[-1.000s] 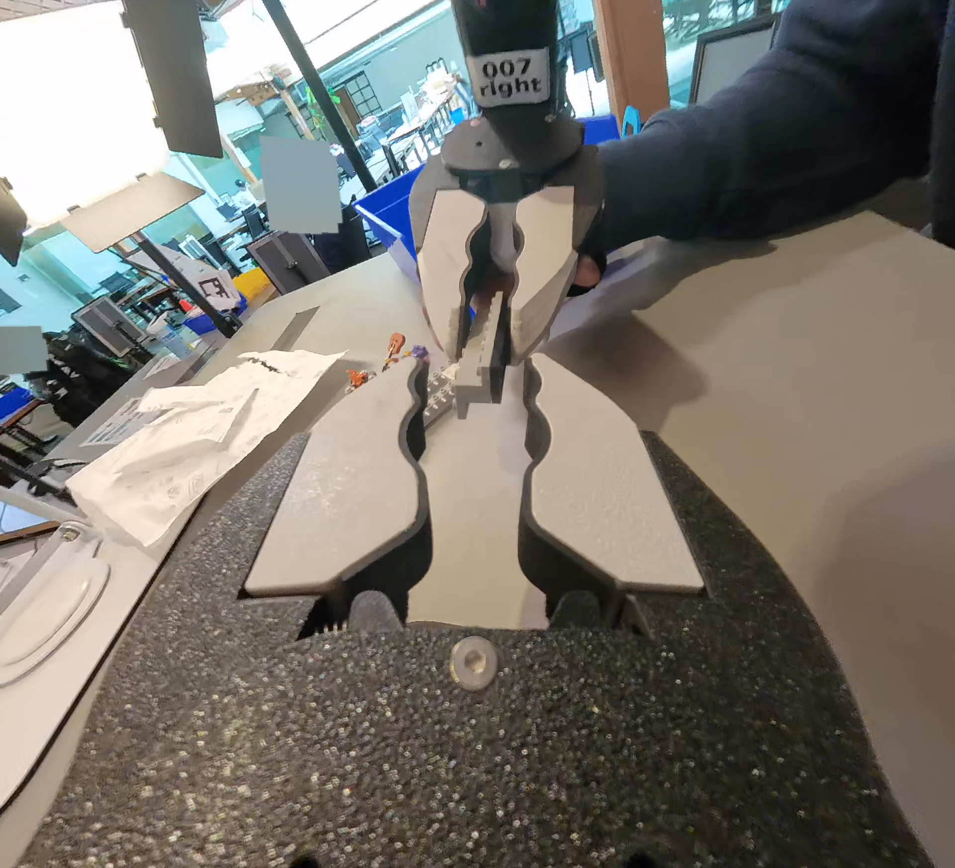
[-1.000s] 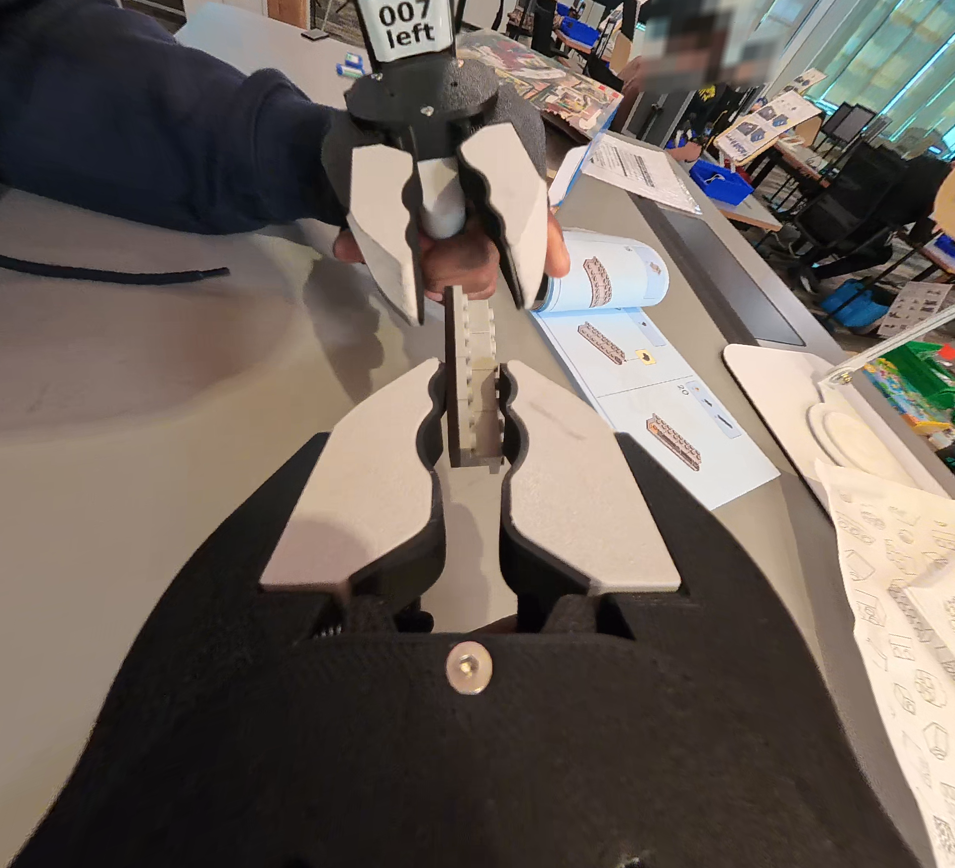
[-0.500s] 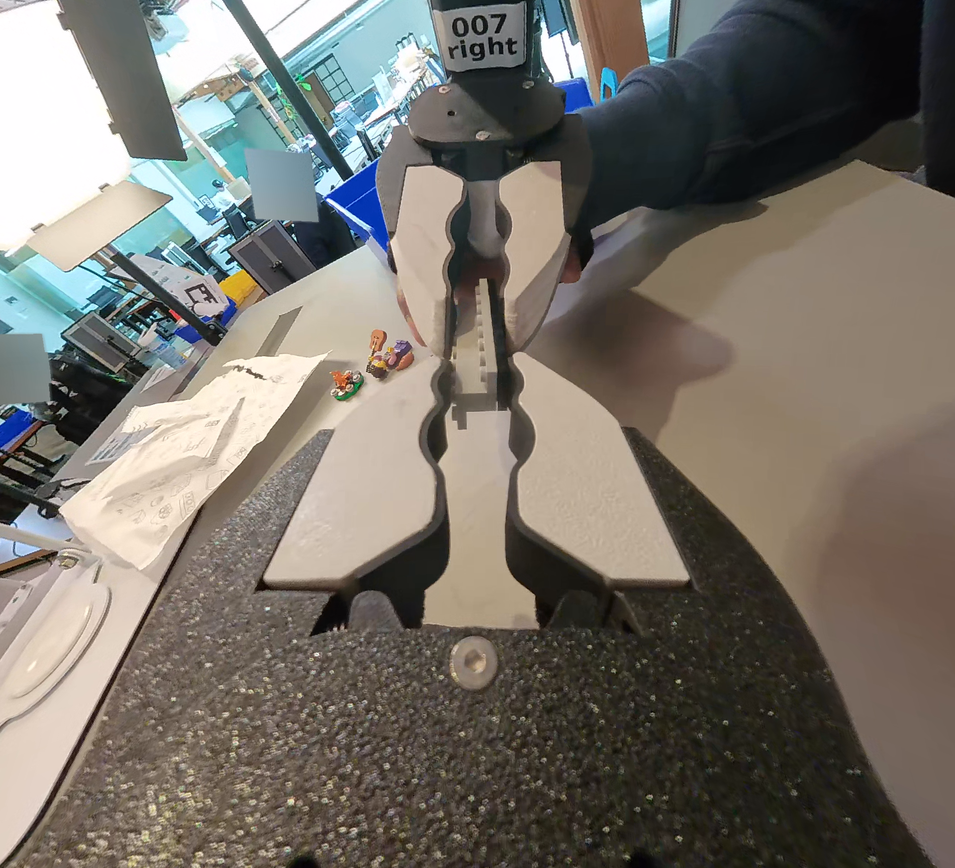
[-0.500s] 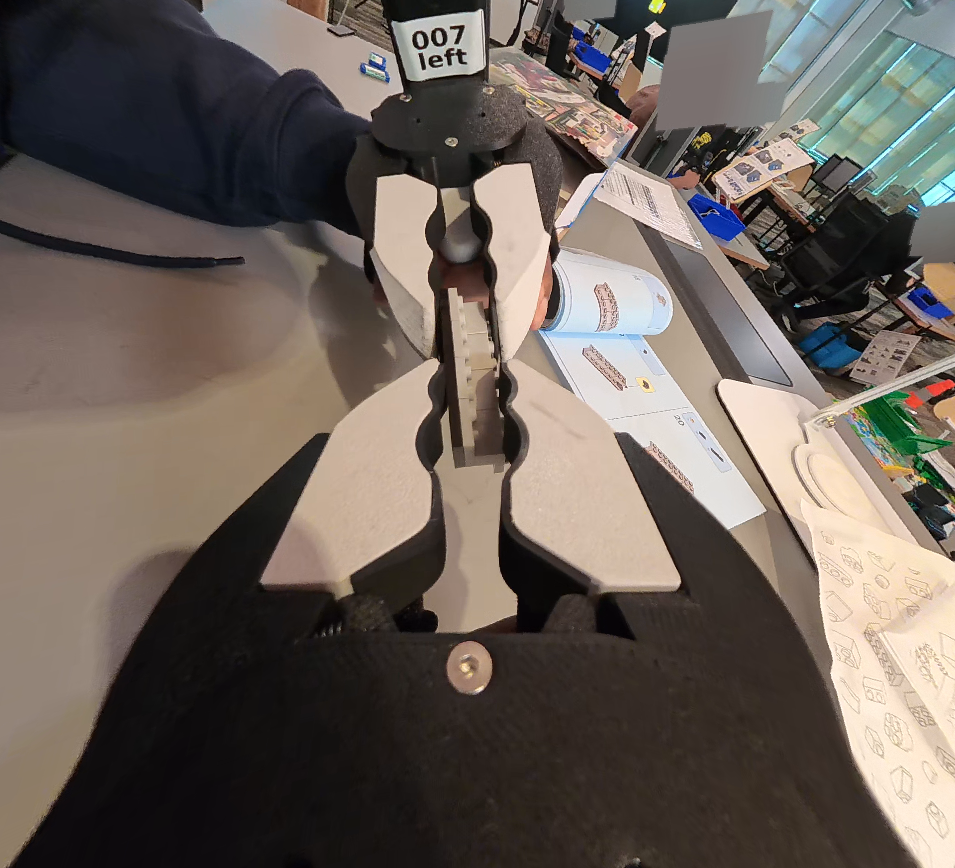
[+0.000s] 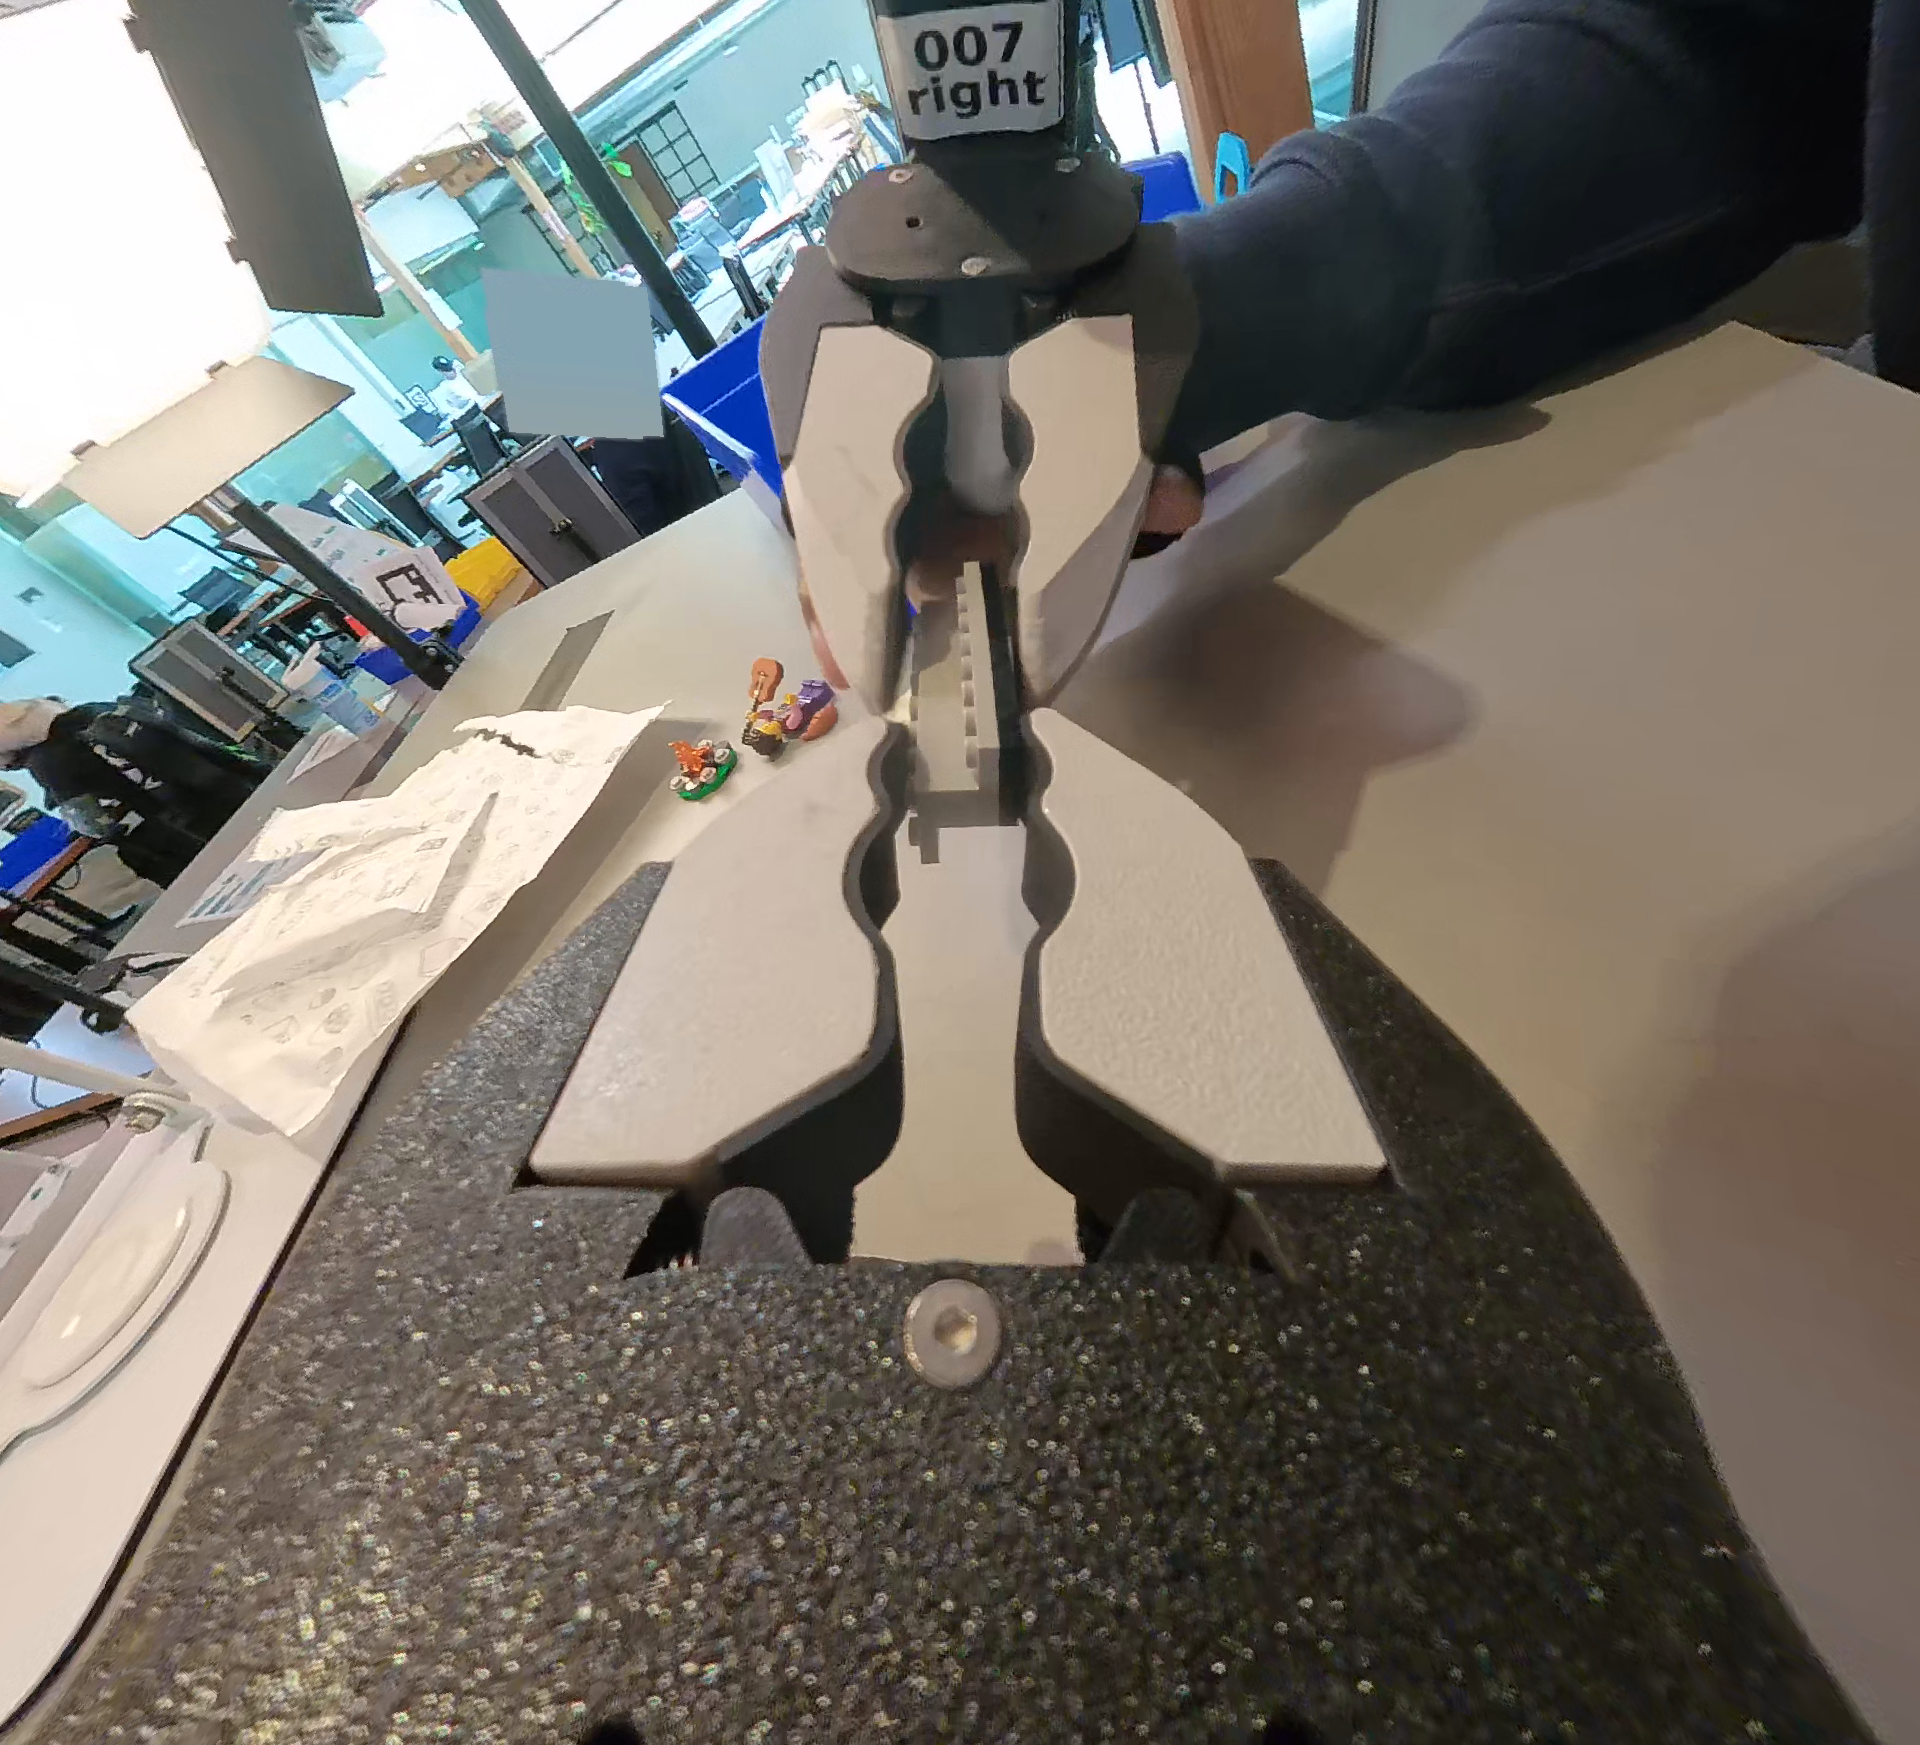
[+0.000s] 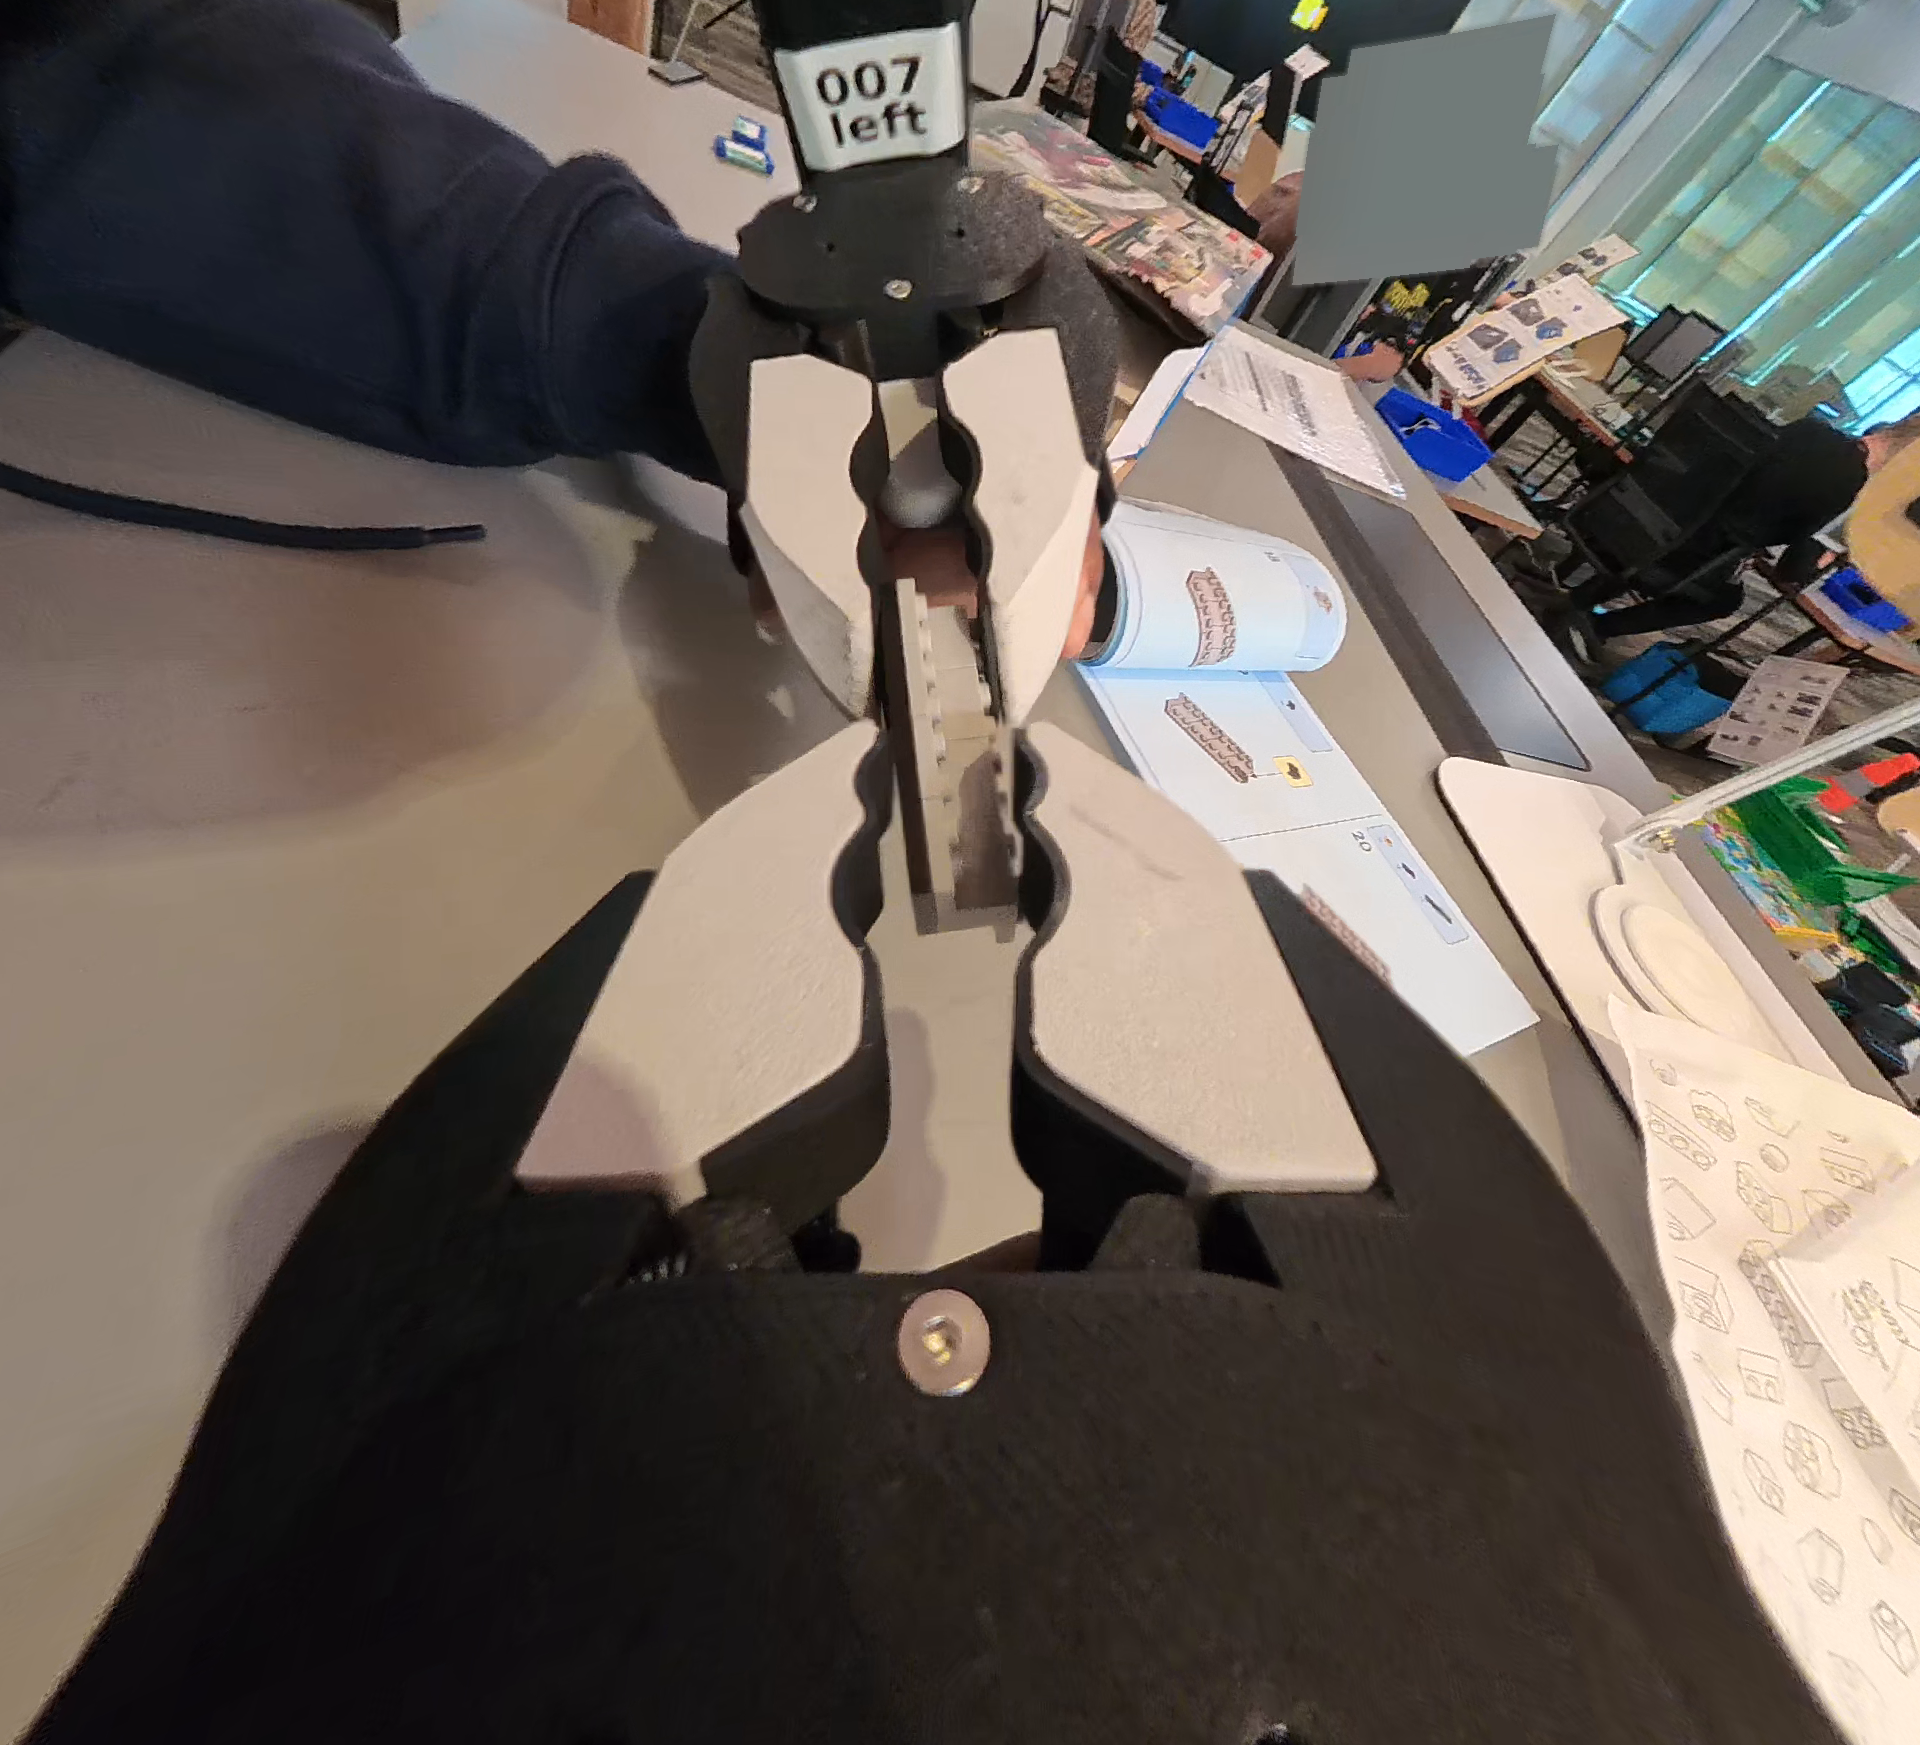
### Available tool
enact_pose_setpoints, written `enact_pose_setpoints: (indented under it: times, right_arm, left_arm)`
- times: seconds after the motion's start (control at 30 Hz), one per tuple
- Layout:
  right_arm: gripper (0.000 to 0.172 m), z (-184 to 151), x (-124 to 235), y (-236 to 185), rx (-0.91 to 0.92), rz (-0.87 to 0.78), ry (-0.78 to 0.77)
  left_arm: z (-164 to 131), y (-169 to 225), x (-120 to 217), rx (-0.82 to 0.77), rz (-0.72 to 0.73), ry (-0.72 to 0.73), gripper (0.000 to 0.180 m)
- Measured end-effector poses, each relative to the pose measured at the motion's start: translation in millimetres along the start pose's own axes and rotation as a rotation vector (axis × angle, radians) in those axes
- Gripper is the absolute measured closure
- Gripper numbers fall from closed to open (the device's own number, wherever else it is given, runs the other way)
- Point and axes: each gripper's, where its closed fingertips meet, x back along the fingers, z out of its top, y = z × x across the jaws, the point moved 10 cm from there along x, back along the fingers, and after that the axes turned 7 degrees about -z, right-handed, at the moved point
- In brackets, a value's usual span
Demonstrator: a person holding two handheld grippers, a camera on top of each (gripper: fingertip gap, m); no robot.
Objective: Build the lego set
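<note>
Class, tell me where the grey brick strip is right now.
The grey brick strip is off the table, clamped end to end between the left tongs and the right tongs, facing each other mid-frame in both wrist views.

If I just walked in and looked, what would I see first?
First you'd see the two grippers meeting nose to nose in the middle, the left gripper and the right gripper, both sets of jaws shut on one long grey brick strip held between them above the grey table. Next, the little colourful toy figures on the table by the crumpled white paper, and the open blue instruction booklet beside the jaws.
</note>
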Motion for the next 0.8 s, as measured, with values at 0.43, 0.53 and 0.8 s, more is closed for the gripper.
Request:
enact_pose_setpoints:
  times: [0.43, 0.53, 0.8]
  right_arm:
    - [0.152, -2.5, 6.6, 5.1, -0.026, 0.037, 0.023]
    - [0.152, -3.5, 6.2, 4.9, -0.015, 0.035, 0.019]
    - [0.14, -12.0, -0.2, 3.9, 0.019, -0.024, -0.1]
  left_arm:
    - [1.2, -2.0, 9.1, 0.01, -0.014, 0.062, 0.161]
    - [1.2, -1.8, 9.1, 0.0, -0.014, 0.048, 0.161]
    - [-16.4, 0.5, 2.7, -0.145, 0.052, -0.297, 0.161]
